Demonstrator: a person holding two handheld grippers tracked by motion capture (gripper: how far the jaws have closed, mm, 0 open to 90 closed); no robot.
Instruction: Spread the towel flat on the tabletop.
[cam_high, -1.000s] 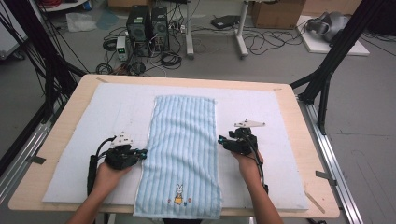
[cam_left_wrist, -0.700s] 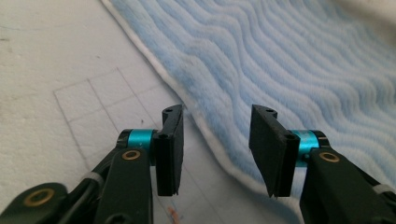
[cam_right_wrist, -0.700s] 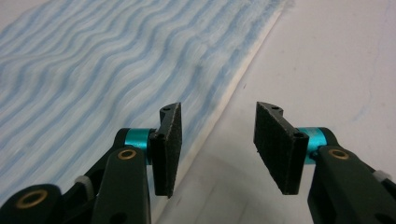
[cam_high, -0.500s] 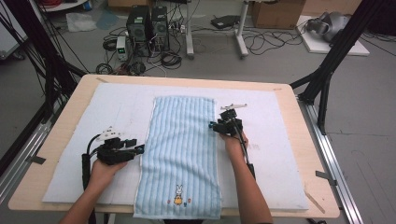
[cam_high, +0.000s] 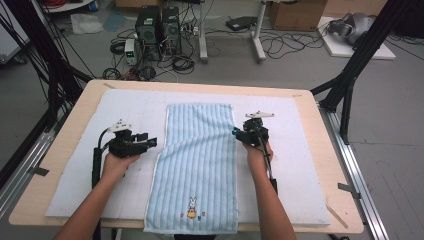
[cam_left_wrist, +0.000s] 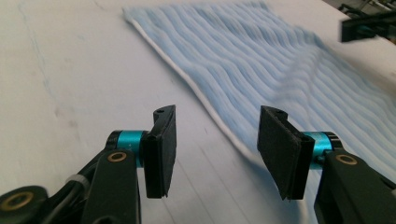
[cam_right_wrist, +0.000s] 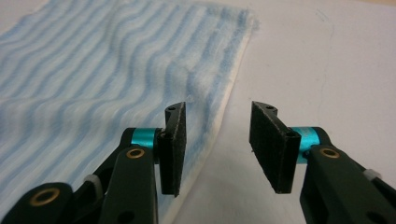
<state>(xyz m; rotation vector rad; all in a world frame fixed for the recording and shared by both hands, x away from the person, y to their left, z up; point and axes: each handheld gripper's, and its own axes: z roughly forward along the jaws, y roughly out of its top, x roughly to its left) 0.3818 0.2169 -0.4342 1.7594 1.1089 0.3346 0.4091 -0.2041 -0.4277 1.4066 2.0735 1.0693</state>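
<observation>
1. Blue-and-white striped towel (cam_high: 197, 165) lies flat and lengthwise down the middle of the white mat (cam_high: 310, 165), its near end with a small rabbit picture at the worktop's (cam_high: 327, 120) near edge.
2. The left gripper (cam_high: 150, 142) sits just left of the towel's left edge, about midway along it. Its fingers (cam_left_wrist: 161, 149) are spread with nothing between them, having just been opening; the pads do not touch the cloth.
3. The right gripper (cam_high: 236, 133) sits at the towel's right edge, a little farther up. Its fingers (cam_right_wrist: 173, 149) are also released, having just been opening, and grasp nothing.
4. The step in hand looks like taking hold of both long edges. To do it well, each gripper should probably come low and level, so one finger slides under the hem and the other over it, and both should close at matching points so the cloth lifts evenly.
5. The left gripper view shows the white hem (cam_left_wrist: 219, 126) running between and beyond the fingers, and a raised ripple across the towel.
6. The right gripper view shows one finger over the hem (cam_right_wrist: 219, 121) and the other over bare mat, as well as the towel's far right corner.
7. The high view alone gives the whole towel, both forearms, and the floor with cables (cam_high: 295, 42) and computer boxes (cam_high: 160, 27) beyond.
</observation>
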